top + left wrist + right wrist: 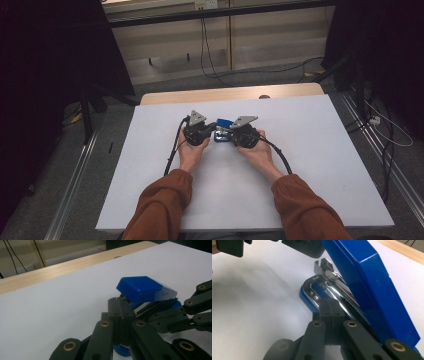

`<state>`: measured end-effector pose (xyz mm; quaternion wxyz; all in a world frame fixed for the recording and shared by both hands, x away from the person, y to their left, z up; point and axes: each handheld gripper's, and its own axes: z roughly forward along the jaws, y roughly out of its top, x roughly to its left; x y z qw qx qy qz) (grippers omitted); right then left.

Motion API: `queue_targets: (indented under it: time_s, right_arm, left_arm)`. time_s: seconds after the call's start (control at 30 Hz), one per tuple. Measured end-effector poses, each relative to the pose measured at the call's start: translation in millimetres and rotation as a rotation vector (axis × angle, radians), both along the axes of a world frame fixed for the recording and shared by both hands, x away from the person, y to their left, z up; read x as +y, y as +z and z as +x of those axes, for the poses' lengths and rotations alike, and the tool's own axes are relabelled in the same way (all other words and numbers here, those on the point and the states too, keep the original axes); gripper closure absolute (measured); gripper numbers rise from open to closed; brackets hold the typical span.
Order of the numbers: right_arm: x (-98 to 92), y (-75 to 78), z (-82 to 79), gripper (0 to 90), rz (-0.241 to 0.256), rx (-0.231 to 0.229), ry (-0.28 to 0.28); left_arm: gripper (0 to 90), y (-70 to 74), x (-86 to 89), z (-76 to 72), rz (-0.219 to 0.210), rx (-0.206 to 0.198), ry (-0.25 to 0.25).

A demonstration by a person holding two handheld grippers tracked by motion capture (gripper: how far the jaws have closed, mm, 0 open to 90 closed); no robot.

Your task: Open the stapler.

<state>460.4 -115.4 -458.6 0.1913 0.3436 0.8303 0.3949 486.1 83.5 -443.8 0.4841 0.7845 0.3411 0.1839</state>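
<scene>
A blue stapler (223, 129) sits mid-surface, lid tilted up, its open magazine showing a chrome rail and spring. The white surface (320, 165) lies bare all round, its edges well apart. The left gripper (206, 131) and right gripper (231, 134) flank the stapler, each with fingers pressed together at its metal base.

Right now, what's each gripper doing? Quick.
Left gripper: jaws closed, pinching the blue stapler at one end.
Right gripper: jaws closed against the stapler's metal base; a firm hold cannot be told.
</scene>
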Motion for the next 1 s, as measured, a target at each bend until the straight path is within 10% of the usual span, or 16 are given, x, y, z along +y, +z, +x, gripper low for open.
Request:
queue_targets:
  time_s: [1.0]
  right_arm:
    - [15.0, 1.6, -2.1, 90.0, 0.091, -0.093, -0.119]
  left_arm:
    - [90.0, 0.2, 0.2, 0.6, 0.003, -0.011, -0.004]
